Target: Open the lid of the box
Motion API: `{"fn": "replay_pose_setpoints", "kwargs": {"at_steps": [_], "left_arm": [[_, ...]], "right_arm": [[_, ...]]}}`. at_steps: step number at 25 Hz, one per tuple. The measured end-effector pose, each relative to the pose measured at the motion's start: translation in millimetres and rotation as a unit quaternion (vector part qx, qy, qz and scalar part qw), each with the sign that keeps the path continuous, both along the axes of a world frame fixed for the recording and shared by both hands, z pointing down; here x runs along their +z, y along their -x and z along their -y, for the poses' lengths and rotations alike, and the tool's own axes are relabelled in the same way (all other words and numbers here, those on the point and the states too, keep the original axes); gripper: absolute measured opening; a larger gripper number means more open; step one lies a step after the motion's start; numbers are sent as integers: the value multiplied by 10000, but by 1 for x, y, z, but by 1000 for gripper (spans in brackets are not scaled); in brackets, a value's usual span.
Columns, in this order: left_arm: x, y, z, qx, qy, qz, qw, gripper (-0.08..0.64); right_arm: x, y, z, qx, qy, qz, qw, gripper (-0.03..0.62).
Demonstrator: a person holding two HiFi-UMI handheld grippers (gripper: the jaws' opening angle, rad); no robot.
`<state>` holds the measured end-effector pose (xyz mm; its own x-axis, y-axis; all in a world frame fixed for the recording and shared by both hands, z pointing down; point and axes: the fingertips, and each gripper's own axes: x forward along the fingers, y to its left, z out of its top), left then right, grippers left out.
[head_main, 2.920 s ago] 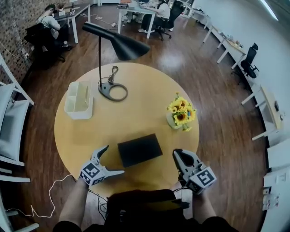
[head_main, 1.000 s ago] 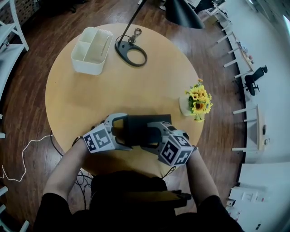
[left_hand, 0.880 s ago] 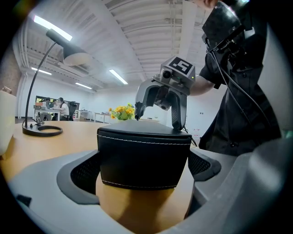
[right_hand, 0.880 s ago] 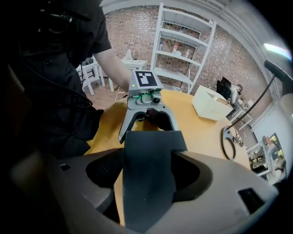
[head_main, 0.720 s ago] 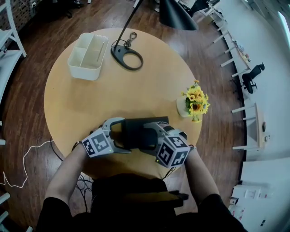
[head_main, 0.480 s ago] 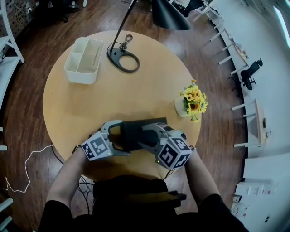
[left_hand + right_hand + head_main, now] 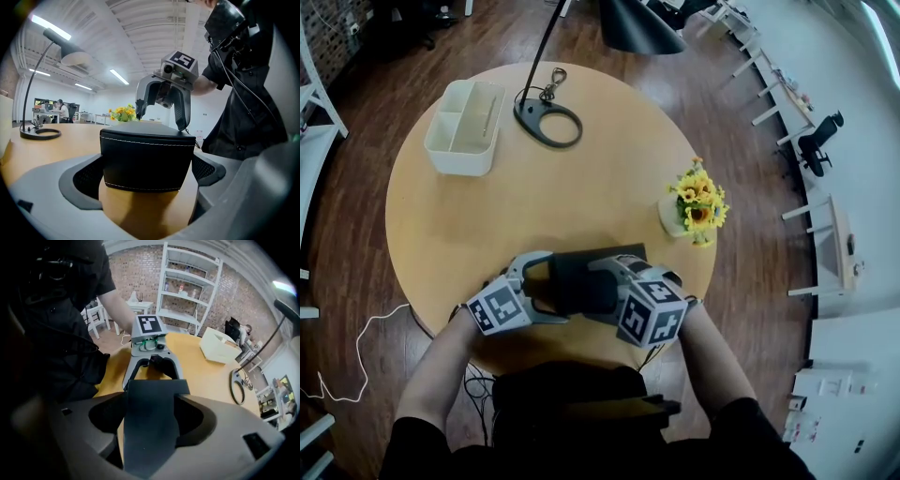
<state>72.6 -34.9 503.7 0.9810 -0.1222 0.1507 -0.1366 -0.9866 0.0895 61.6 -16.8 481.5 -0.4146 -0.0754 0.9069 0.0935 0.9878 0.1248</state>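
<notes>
One black box (image 7: 586,281) lies near the person's edge of the round table (image 7: 534,206), its lid (image 7: 140,127) down flat as far as the left gripper view shows. The seam at the far end is out of sight, so a slight lift there cannot be ruled out.

The left gripper (image 7: 555,287) lies level, clamped on the box's left end with a pad against each side. The right gripper (image 7: 162,123) comes down steeply on the other end, its tips at the lid's top edges. Its jaws have just been closing, with the lid between them, and the pads now look pressed on it.

A few seconds ago both tools sat off the box, one to each side by the table's rim; now both are on it. That suggests the hold is set, base pinned and lid pinched, and raising the lid is what remains.

Further out stand the flowers (image 7: 696,202), the lamp base (image 7: 547,124) and a white tray (image 7: 464,114), all well apart from the work.
</notes>
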Motion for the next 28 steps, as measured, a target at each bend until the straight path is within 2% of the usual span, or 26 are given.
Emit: {"fn": "replay_pose_setpoints", "kwargs": {"at_steps": [2, 9, 16, 18, 19, 20, 21, 22, 23, 24, 26, 28], "left_arm": [[1, 1, 1, -11, 4, 9, 10000, 577], [-1, 1, 0, 3, 31, 25, 10000, 575], [1, 1, 0, -11, 3, 51, 10000, 569], [1, 1, -1, 1, -22, 67, 10000, 568], [1, 1, -2, 28, -45, 88, 9999, 566], [2, 0, -4, 75, -67, 118, 9999, 565], [3, -2, -6, 135, -80, 159, 9997, 560], [4, -4, -9, 197, -78, 206, 9996, 541], [6, -6, -11, 239, -64, 245, 9994, 523], [7, -7, -11, 248, -47, 270, 9993, 514], [8, -6, -9, 201, -33, 276, 9994, 437], [7, -6, -10, 210, -32, 275, 9994, 430]], "right_arm": [[0, 0, -1, 29, 119, 16, 9999, 351], [5, -5, 2, -30, -35, -73, 10000, 357], [3, -2, -1, -390, -209, -262, 9987, 359], [-10, 4, 8, -265, -445, 56, 9986, 359], [-26, 11, 20, -100, -697, 469, 9964, 255], [-44, 17, 32, 87, -895, 923, 9917, 59], [-59, 22, 42, 257, -908, 1216, 9881, 48], [-66, 23, 47, 380, -744, 1242, 9887, 132], [-65, 23, 46, 415, -511, 1036, 9924, 256], [-58, 21, 41, 336, -294, 723, 9964, 327], [-37, 11, 21, 55, -10, 186, 9998, 353], [-17, -6, 3, -40, 81, -105, 9999, 353]]}}
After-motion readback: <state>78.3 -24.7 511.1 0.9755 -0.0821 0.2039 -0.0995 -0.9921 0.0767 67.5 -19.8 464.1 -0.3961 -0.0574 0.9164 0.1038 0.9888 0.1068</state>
